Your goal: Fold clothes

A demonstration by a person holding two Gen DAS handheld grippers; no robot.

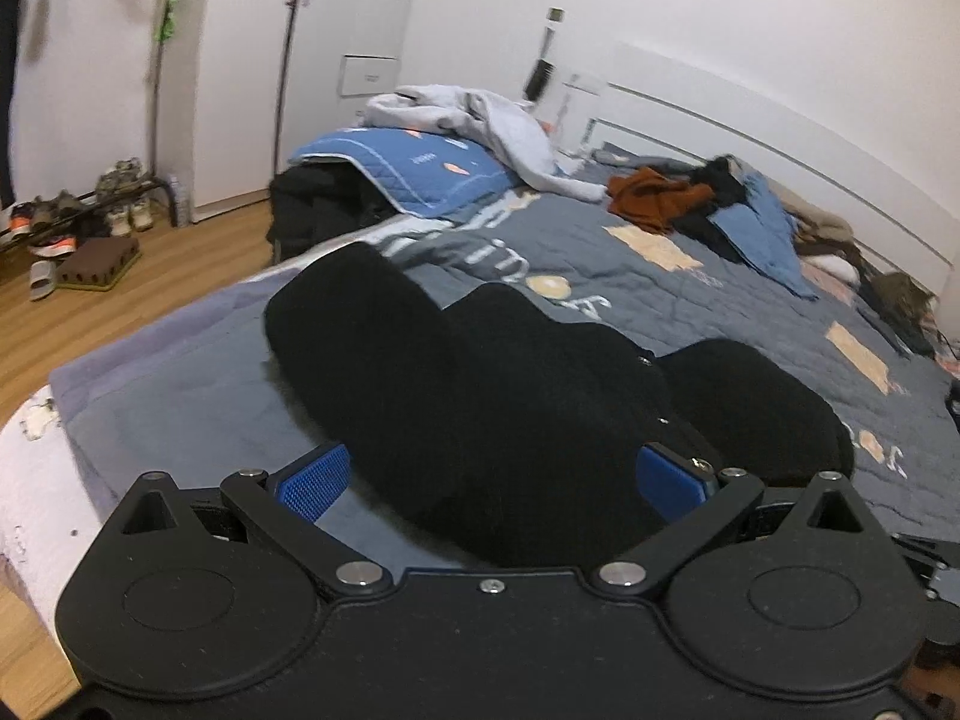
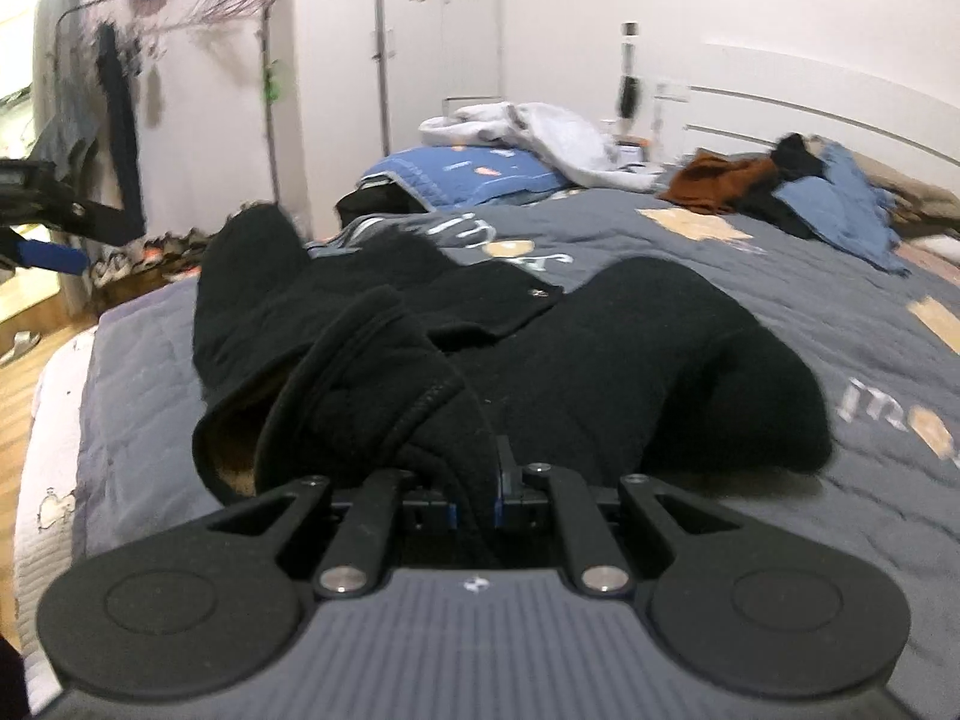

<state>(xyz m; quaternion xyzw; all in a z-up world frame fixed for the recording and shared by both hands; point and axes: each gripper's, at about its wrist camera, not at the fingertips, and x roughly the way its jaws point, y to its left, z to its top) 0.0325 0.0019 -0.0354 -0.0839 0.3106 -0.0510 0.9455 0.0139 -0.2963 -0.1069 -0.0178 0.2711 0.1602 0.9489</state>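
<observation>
Right wrist view shows your right hand-held gripper (image 2: 474, 480) clenched on the black jacket's (image 2: 600, 360) edge, mid-fold on the bed (image 2: 780, 276), while your left hand-held gripper (image 1: 492, 474) gapes wide around it; next, carry that edge across.

left wrist view: low over the near edge of the bed (image 1: 180, 396), facing along the quilt toward the headboard (image 1: 750, 138), very close to the black garment (image 1: 480, 396), which fills the middle. right wrist view: also low at the near edge, facing the same way, closer still to the garment (image 2: 600, 348). shared by both: garment, bed, clothes pile (image 1: 690, 198) (image 2: 750, 180), pillow (image 1: 420, 168) (image 2: 468, 171), wardrobe doors.
</observation>
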